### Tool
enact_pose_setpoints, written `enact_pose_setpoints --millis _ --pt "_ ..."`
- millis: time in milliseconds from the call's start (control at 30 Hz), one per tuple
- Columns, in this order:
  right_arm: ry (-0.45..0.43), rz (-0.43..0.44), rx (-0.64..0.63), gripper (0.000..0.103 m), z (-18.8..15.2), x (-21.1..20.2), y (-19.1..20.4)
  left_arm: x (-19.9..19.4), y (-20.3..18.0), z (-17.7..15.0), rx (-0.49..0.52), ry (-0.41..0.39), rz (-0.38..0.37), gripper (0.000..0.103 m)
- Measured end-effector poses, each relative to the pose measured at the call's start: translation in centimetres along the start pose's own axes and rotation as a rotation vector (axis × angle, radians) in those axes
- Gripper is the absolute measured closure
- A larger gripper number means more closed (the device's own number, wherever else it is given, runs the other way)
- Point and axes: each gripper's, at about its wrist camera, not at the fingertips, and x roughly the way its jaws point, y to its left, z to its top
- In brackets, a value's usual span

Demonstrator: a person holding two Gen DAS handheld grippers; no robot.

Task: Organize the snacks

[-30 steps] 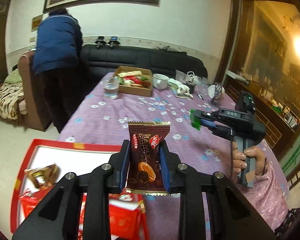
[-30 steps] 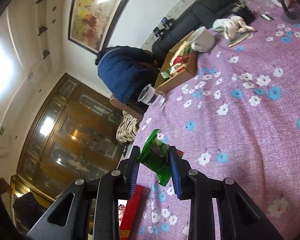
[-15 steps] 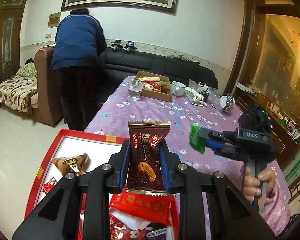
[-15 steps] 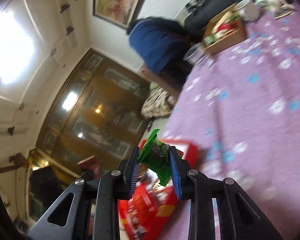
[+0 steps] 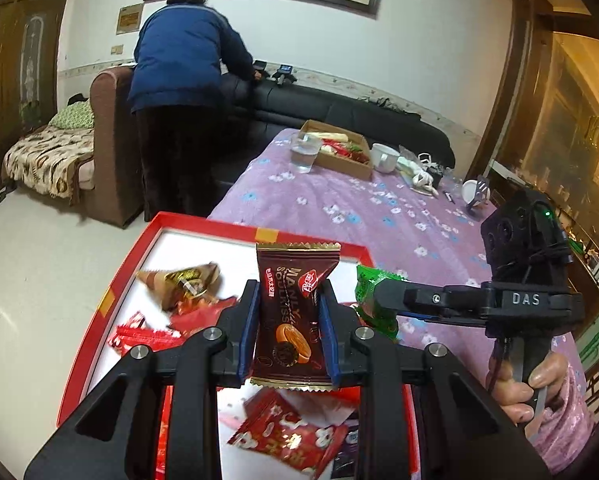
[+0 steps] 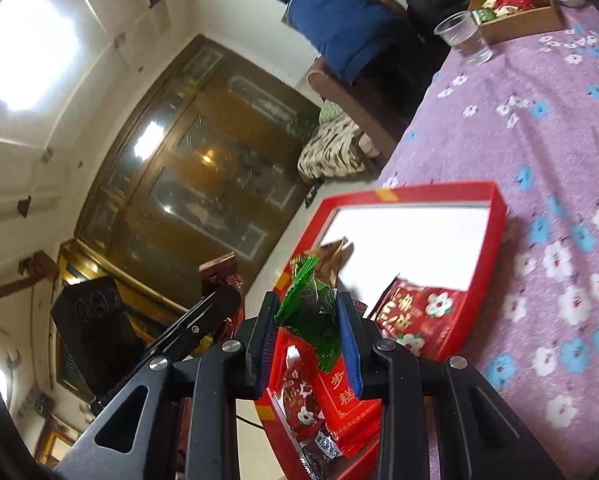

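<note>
The brown snack packet [image 5: 291, 320], light, crinkly and slippery, is pinched across its middle by the left hand-held gripper [image 5: 287, 332] above the red box [image 5: 111, 292]. The right hand-held gripper [image 6: 305, 336] pinches a green packet [image 6: 311, 312] likewise. The box on the worktop [image 5: 379, 216] holds red packets [image 5: 287, 436] and a brown cone-shaped wrapper [image 5: 179, 284]; its far half is bare.

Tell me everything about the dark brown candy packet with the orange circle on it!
The dark brown candy packet is a shiny foil wrapper with gold zigzag edges at top and bottom, pale lettering, a small red badge and an orange round sweet pictured near the bottom. It stands upright, pinched on both sides by the blue pads of the left gripper. It hangs above the red cardboard box, touching nothing else.
</note>
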Motion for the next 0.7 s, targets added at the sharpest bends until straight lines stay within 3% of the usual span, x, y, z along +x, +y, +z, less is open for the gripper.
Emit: enact_pose_setpoints --millis 300,367,467,700 --pt "0.019 -0.041 -0.064 0.071 0.0 1.7 1.8 0.0 0.3 -0.2 0.002 0.008 0.018 0.077" --pt "0.011 -0.052 -0.070 0.065 0.1 1.6 2.1 -0.1 0.1 -0.2 0.009 0.006 0.028 0.074" --pt "-0.022 -0.065 -0.076 0.054 0.6 0.7 1.9 -0.2 0.3 -0.1 -0.002 -0.005 0.042 0.040" --pt "-0.129 -0.113 -0.031 0.048 2.5 -3.5 -0.7 -0.7 -0.4 0.5 -0.003 -0.041 0.047 0.024"
